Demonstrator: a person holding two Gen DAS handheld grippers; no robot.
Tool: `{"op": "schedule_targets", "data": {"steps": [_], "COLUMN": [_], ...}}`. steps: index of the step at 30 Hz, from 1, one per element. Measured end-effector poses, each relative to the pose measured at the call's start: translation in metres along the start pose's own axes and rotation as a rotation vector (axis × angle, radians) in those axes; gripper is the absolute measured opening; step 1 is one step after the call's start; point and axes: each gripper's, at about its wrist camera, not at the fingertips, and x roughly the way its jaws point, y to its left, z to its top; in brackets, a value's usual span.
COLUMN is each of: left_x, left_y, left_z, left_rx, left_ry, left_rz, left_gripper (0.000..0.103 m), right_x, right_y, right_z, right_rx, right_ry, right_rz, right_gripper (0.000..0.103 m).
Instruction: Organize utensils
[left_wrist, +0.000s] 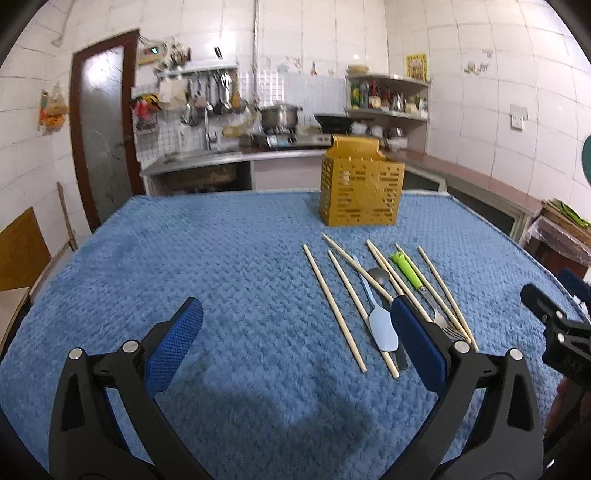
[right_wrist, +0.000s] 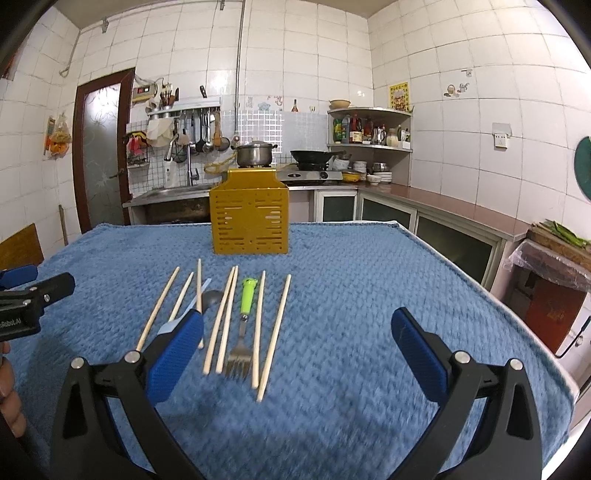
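Observation:
A yellow slotted utensil holder (left_wrist: 362, 188) (right_wrist: 249, 221) stands upright on the blue cloth at the far side. In front of it lie several wooden chopsticks (left_wrist: 334, 306) (right_wrist: 275, 332), a fork with a green handle (left_wrist: 406, 266) (right_wrist: 246, 299), a light blue spoon (left_wrist: 384, 328) (right_wrist: 173, 325) and a metal spoon (left_wrist: 378, 275) (right_wrist: 212, 297). My left gripper (left_wrist: 295, 347) is open and empty, left of the utensils. My right gripper (right_wrist: 295, 354) is open and empty, to the right of most of them.
The blue quilted cloth (left_wrist: 184, 258) (right_wrist: 369, 277) covers the table. Behind it is a kitchen counter with sink, stove and pot (right_wrist: 255, 153). A wooden chair (left_wrist: 18, 254) stands at the left. A wrapped stand (right_wrist: 554, 266) is at the right.

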Motion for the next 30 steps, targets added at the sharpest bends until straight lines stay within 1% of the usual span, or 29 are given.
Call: {"op": "schedule_targets", "data": {"steps": [1, 2, 4, 5, 7, 8, 9, 11, 13, 15, 17, 19, 20, 22, 25, 27, 30], "left_x": [0.005, 0.009, 0.018, 0.023, 0.03, 0.029, 0.029, 0.028, 0.028, 0.035, 0.043, 0.059, 0.066, 0.091, 0.126, 0.144, 0.163], "left_y": [0.001, 0.001, 0.005, 0.005, 0.012, 0.012, 0.014, 0.013, 0.012, 0.014, 0.015, 0.012, 0.01, 0.004, -0.001, -0.002, -0.002], "left_z": [0.003, 0.007, 0.015, 0.019, 0.031, 0.035, 0.042, 0.054, 0.069, 0.084, 0.095, 0.104, 0.106, 0.111, 0.111, 0.109, 0.106], "left_rx": [-0.001, 0.008, -0.005, 0.021, -0.018, -0.039, -0.037, -0.001, 0.025, 0.026, 0.014, 0.025, 0.03, 0.044, 0.025, -0.006, -0.024], "left_ry": [0.027, 0.029, 0.049, 0.068, 0.106, 0.104, 0.105, 0.096, 0.091, 0.119, 0.123, 0.101, 0.103, 0.123, 0.167, 0.185, 0.206], "left_rz": [-0.001, 0.004, -0.017, 0.003, -0.035, -0.051, -0.051, -0.018, 0.001, -0.018, -0.033, 0.002, 0.015, 0.032, 0.032, 0.032, 0.054], "left_gripper": [0.098, 0.098, 0.098, 0.098, 0.098, 0.098, 0.098, 0.098, 0.098, 0.098, 0.098, 0.098, 0.098, 0.098, 0.098, 0.098, 0.098], "right_x": [0.003, 0.01, 0.02, 0.025, 0.033, 0.037, 0.04, 0.051, 0.068, 0.085, 0.105, 0.121, 0.133, 0.158, 0.185, 0.201, 0.216], "right_y": [0.0, 0.001, 0.003, 0.004, 0.006, 0.005, 0.004, 0.003, 0.002, 0.0, 0.001, 0.002, 0.001, -0.002, -0.003, 0.002, 0.003], "right_z": [0.002, 0.007, 0.015, 0.019, 0.028, 0.034, 0.04, 0.049, 0.057, 0.059, 0.057, 0.056, 0.057, 0.058, 0.059, 0.059, 0.053], "right_rx": [-0.004, -0.012, -0.026, -0.031, -0.038, -0.036, -0.031, -0.032, -0.034, -0.043, -0.062, -0.069, -0.06, -0.016, -0.002, -0.035, -0.039], "right_ry": [0.004, 0.016, 0.028, 0.036, 0.046, 0.048, 0.046, 0.051, 0.097, 0.127, 0.164, 0.194, 0.218, 0.28, 0.321, 0.337, 0.351], "right_rz": [0.002, 0.005, 0.014, 0.019, 0.031, 0.03, 0.023, 0.012, 0.011, 0.002, -0.013, -0.01, 0.0, 0.021, 0.041, 0.003, -0.005], "right_gripper": [0.099, 0.099, 0.099, 0.099, 0.099, 0.099, 0.099, 0.099, 0.099, 0.099, 0.099, 0.099, 0.099, 0.099, 0.099, 0.099, 0.099]}}
